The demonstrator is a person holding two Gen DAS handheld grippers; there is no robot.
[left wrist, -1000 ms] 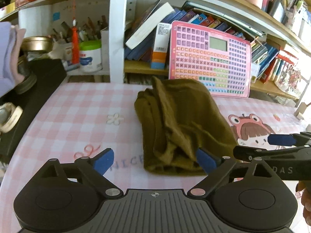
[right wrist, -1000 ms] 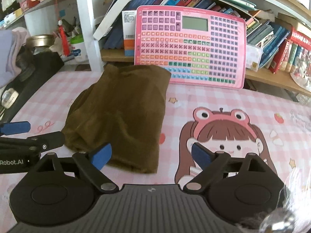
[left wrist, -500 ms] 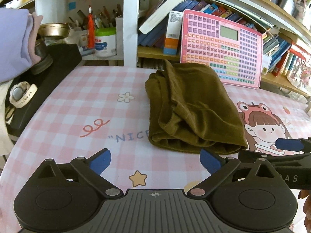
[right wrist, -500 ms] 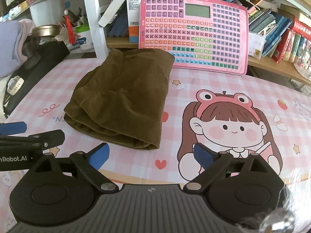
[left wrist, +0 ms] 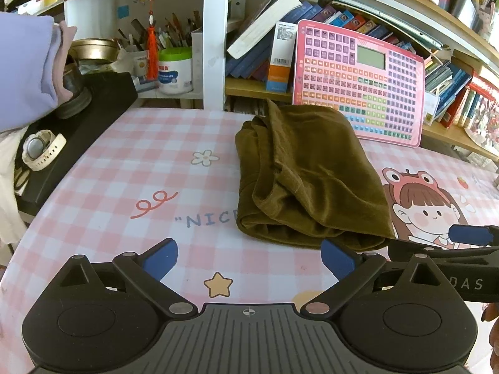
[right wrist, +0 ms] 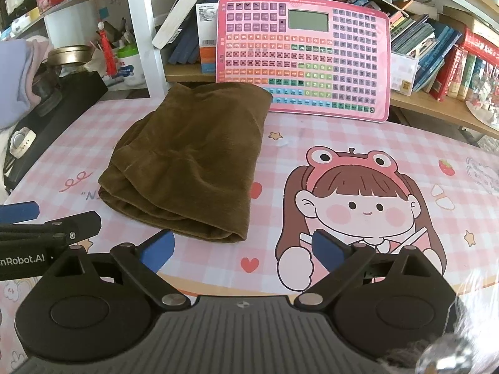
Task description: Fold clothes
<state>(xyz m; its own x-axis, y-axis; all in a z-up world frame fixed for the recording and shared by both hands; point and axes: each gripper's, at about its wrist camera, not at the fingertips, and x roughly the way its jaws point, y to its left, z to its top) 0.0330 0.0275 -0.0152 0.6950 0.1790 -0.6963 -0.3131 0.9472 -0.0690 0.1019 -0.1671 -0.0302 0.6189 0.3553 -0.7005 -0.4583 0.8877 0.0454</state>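
A folded olive-brown garment (left wrist: 308, 174) (right wrist: 190, 159) lies on the pink checked tablecloth (left wrist: 140, 168) (right wrist: 312, 131), its far end near a pink keyboard toy. My left gripper (left wrist: 249, 257) is open above the cloth's near edge, nothing between its blue pads, just short of the garment's near hem. My right gripper (right wrist: 243, 249) is also open and empty, on the near right side of the garment. Each gripper's finger shows at the edge of the other's view.
A pink keyboard toy (right wrist: 305, 56) leans against a bookshelf (left wrist: 452, 71) behind the garment. A black case (left wrist: 78, 134) with a white watch (left wrist: 40, 149) sits at the left edge, with lilac cloth (left wrist: 25, 65) above it. Jars and pens (left wrist: 174, 68) fill the left shelf.
Both grippers have drawn back from the garment toward the table's near edge; the garment now lies clear of the pads and looks farther off. The garment itself stays still.
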